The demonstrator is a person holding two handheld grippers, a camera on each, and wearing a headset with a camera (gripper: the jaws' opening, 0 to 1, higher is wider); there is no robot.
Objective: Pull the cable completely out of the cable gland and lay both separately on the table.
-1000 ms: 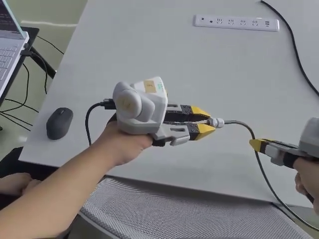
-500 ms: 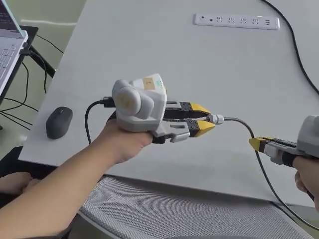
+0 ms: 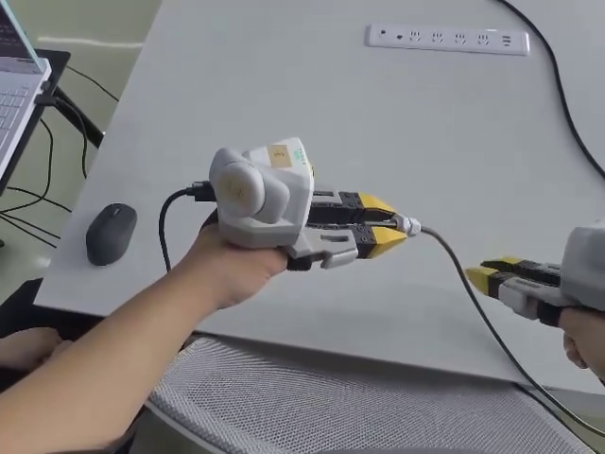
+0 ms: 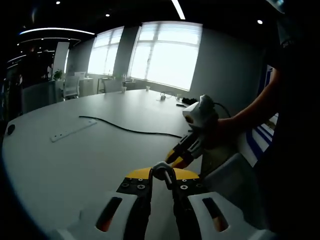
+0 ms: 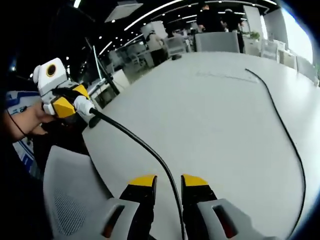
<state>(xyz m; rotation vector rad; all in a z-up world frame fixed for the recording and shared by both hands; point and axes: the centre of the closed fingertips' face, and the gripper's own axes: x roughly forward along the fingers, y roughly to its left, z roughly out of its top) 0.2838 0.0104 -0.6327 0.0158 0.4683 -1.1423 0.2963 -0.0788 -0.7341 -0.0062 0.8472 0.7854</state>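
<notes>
My left gripper (image 3: 395, 227) hovers above the table's near edge, shut on the white cable gland (image 3: 408, 225). The gland (image 4: 162, 171) sits pinched between the yellow tips. A grey cable (image 3: 463, 279) leaves the gland and slants down to the right, off the table edge. My right gripper (image 3: 484, 272) is at the far right with its jaws open. The cable (image 5: 135, 137) runs loose through the gap of my right gripper (image 5: 168, 182), touching neither finger. The gland (image 5: 85, 107) and left gripper (image 5: 70, 106) lie ahead at the upper left.
The grey table (image 3: 284, 113) carries a white power strip (image 3: 444, 40) at the back and a black cable (image 3: 567, 104) along the right. A dark mouse (image 3: 112, 233) lies at the left edge. A laptop (image 3: 14, 90) stands beyond it; a mesh chair (image 3: 312, 397) is below.
My right gripper has opened and let go of the cable. The kink at its tips is gone and the cable now hangs straighter. The left gripper has barely moved.
</notes>
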